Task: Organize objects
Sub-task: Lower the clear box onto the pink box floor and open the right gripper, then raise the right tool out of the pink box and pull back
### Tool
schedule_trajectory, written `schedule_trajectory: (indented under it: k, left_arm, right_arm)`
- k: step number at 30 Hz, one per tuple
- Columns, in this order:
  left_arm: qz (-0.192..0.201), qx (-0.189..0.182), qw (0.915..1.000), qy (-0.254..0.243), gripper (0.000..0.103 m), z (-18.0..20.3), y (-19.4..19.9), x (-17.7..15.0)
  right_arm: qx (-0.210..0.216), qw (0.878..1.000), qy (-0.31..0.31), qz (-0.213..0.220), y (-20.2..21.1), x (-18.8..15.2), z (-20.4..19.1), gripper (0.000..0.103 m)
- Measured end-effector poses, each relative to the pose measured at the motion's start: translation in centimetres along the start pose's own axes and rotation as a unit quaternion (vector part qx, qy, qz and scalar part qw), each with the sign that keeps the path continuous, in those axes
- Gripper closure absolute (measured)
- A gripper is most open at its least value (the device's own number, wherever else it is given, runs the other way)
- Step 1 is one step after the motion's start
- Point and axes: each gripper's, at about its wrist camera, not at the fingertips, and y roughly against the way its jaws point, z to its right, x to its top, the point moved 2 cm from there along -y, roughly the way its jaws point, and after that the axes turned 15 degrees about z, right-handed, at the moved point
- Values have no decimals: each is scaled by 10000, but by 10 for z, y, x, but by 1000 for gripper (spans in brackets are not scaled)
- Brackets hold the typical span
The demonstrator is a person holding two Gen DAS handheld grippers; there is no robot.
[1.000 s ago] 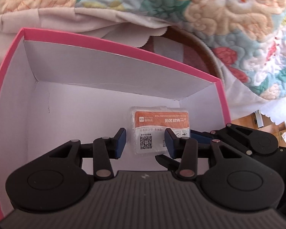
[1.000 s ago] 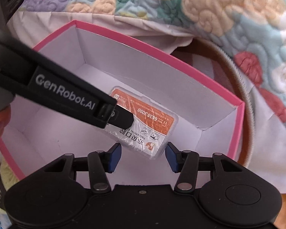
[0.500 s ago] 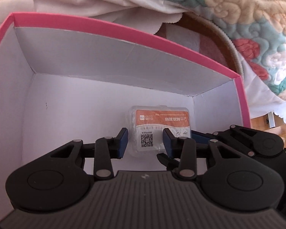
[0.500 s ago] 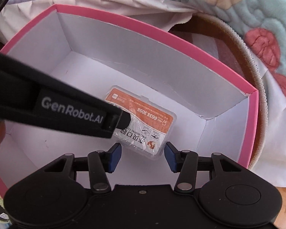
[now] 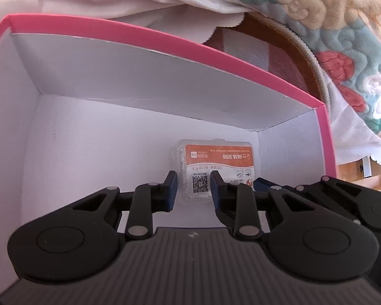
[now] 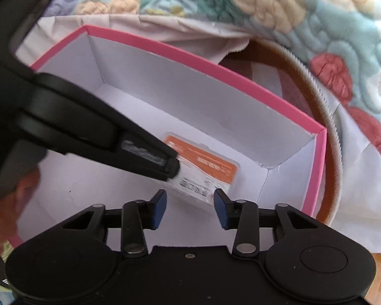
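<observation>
Pointing steeply down into the box, our left tool [image 5: 193, 190] has just been closing its blue-padded jaws, and they now stand narrow with a gap between them. The flat clear plastic packet with an orange-and-white label [image 5: 216, 167] lies beyond that gap, its QR corner showing between the pads, but no pad presses on it, so the left tool holds nothing. Our right tool [image 6: 190, 208] has likewise just been closing; its blue pads stand somewhat apart, above the packet's near white edge [image 6: 203, 175], without gripping it. In the right wrist view the left tool's black body reaches in from nine o'clock, its tip over the packet's left end.

The packet lies flat on the white floor of the pink-rimmed open cardboard box [image 5: 144, 38], toward the box's right-hand corner, at about three o'clock from the floor's middle. Beyond the box at twelve o'clock hangs a quilted floral bedspread with pale lining [image 6: 279, 7], and at two o'clock curves a brown rounded rim with a white edge [image 6: 315, 86]. A hand [image 6: 2, 218] shows at eight o'clock.
</observation>
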Motion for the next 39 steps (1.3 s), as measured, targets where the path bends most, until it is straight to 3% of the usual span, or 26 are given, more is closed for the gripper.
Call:
schedule_trajectory:
  k: [3,8,16,22,28,30,39]
  left_arm:
    - [0,-42,10000,38,78,5,-3,-2]
    - [59,-38,10000,-43,79,9,-5,-3]
    - [53,-53,9998,-181,81,8,5,-8]
    - [199,-85,9989,-423,80,16,40,-10]
    - [283,-106,9978,-589,79,21,90,-14]
    - [307,-45,9974,-648,79,23,108,-16]
    - [310,357,9930,-1078,77,25,169,-26]
  right_arm:
    - [-149,9995,248,133,2,1,-2,67]
    - [-78,9997,67,208,10,-1,4,73]
    - [151,9961,-418,761,45,-8,13,72]
    - [199,9942,-579,879,84,-36,3,68]
    - [233,9916,-695,1067,121,-41,0,67]
    - [256,9908,-708,1122,117,-37,0,67]
    - [320,9910,-584,1163,184,-40,-19,65]
